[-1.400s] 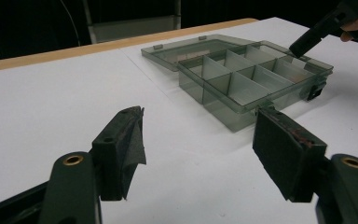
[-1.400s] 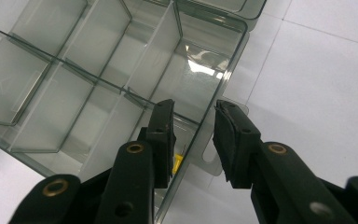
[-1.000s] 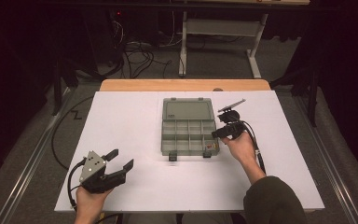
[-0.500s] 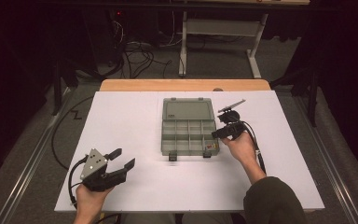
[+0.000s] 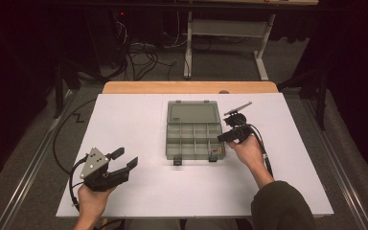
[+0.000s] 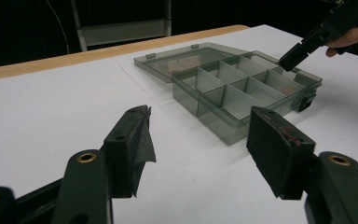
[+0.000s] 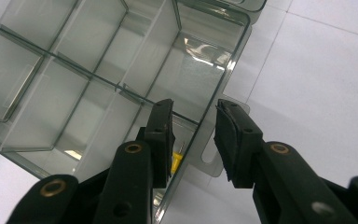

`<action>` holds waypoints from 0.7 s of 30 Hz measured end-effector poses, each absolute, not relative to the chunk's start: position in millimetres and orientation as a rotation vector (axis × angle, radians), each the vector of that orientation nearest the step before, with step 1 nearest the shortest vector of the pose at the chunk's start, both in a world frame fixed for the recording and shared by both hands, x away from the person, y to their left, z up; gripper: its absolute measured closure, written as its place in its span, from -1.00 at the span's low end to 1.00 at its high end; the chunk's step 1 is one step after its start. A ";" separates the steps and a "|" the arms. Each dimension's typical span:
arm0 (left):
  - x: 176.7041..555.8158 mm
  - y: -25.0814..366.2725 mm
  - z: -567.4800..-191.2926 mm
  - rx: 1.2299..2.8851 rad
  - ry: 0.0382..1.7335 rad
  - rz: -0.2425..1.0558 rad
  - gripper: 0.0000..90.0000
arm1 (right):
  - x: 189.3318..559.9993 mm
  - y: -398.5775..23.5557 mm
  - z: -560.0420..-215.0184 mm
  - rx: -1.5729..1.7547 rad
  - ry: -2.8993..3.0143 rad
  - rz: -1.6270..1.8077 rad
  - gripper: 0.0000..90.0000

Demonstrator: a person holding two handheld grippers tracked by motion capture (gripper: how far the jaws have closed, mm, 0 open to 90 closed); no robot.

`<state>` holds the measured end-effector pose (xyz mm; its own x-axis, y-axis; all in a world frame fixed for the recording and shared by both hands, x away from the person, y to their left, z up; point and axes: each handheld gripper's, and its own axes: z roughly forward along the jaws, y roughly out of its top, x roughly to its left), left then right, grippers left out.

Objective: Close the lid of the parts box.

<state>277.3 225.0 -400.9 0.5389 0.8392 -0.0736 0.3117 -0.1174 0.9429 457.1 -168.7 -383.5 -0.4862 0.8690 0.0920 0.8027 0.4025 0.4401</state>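
A smoky clear compartment box (image 5: 194, 129) lies open mid-table, its lid (image 5: 193, 112) flat behind it. My right gripper (image 5: 222, 138) is at the box's right side. In the right gripper view it (image 7: 195, 106) is open and straddles the box's wall (image 7: 233, 65), with one jaw inside the near right compartment and one outside. A small yellow item (image 7: 177, 161) lies in that compartment. My left gripper (image 5: 127, 157) hovers near the table's front left. Its jaws have just been closing a little but still stand open (image 6: 200, 119) with nothing between them, pointing at the box (image 6: 242, 88).
The white tabletop (image 5: 124, 124) spreads wide around the box, with a wooden strip (image 5: 187, 87) along its far edge. Two black latches (image 5: 177, 162) hang off the box's front. Cables and a desk frame (image 5: 191, 43) lie on the floor beyond.
The left gripper's jaws stand slightly closer together than a second ago. The right hand and the box have not moved.
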 end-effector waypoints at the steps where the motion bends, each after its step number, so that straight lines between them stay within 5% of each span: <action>1: 278.2 224.2 -400.9 1.688 0.976 0.606 -0.13 | 457.2 -168.7 -383.5 1.502 2.502 0.653 0.53; 21: 299.3 208.8 -395.7 1.693 0.965 0.591 -0.03 | 456.9 -169.0 -383.7 1.482 2.509 0.652 0.53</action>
